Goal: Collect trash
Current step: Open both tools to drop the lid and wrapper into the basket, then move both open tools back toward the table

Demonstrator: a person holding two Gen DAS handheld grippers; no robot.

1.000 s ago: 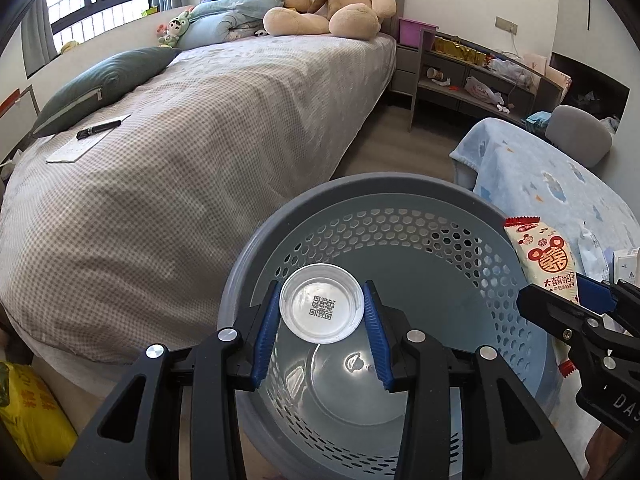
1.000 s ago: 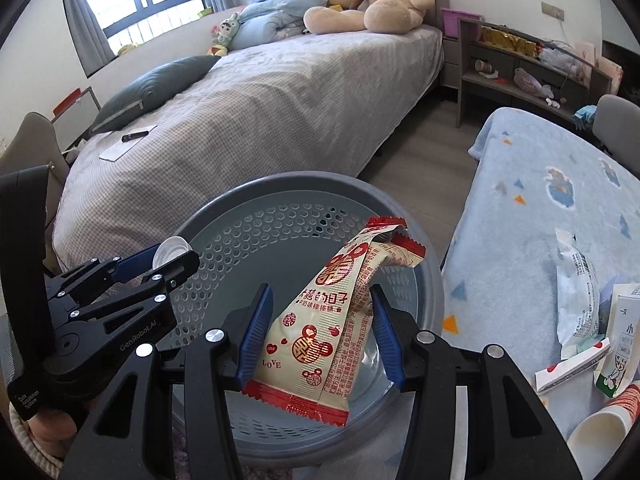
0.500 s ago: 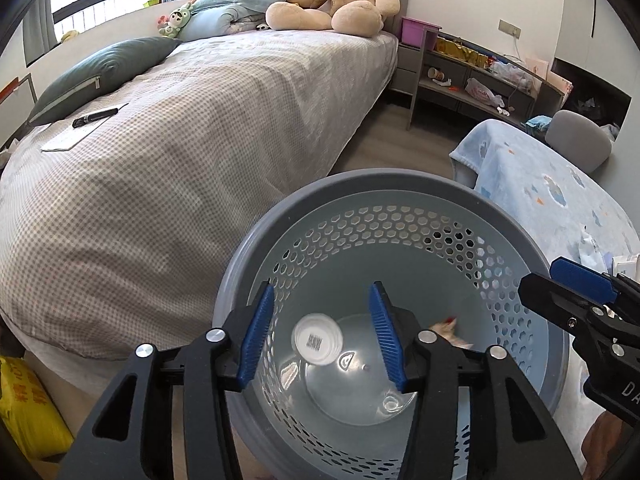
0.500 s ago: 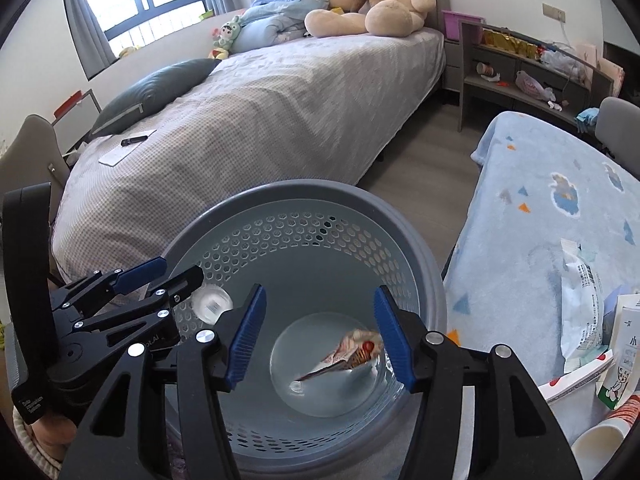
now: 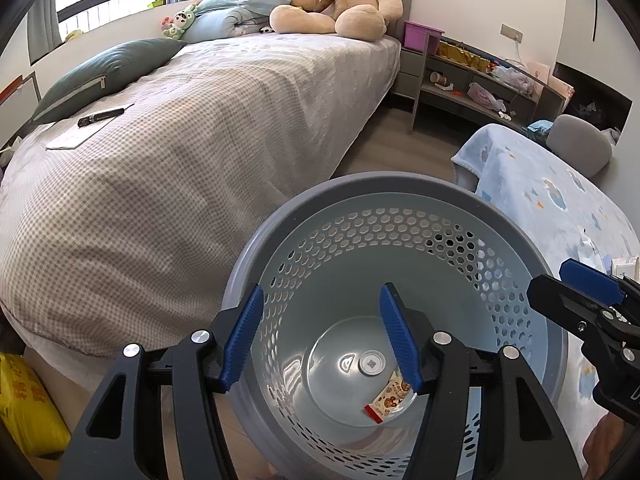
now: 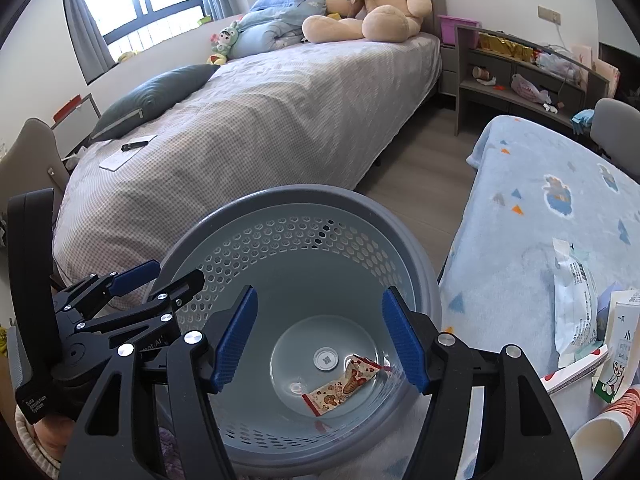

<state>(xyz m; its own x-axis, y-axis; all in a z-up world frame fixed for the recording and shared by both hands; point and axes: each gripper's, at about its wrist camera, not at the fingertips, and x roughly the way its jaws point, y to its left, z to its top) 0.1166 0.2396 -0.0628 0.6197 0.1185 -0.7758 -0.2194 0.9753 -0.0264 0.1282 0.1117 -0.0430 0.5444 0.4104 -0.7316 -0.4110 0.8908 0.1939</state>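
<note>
I see: teddy bear (image 6: 376, 4) at bed (image 6: 256, 112) head | pen (image 6: 134, 145) on paper (image 6: 126, 153) | grey pillow (image 6: 154, 98) beside them

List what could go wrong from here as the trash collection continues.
1. Both claws hang close together over the grey perforated bin, jaws opening with nothing between them; the left claw and right claw might collide on withdrawal.
2. Either claw could catch the bin's rim and tip it, spilling the snack wrapper and round lid.
3. The remaining packets sit crowded on the blue blanket; a grab may drag fabric or neighbours.
</note>
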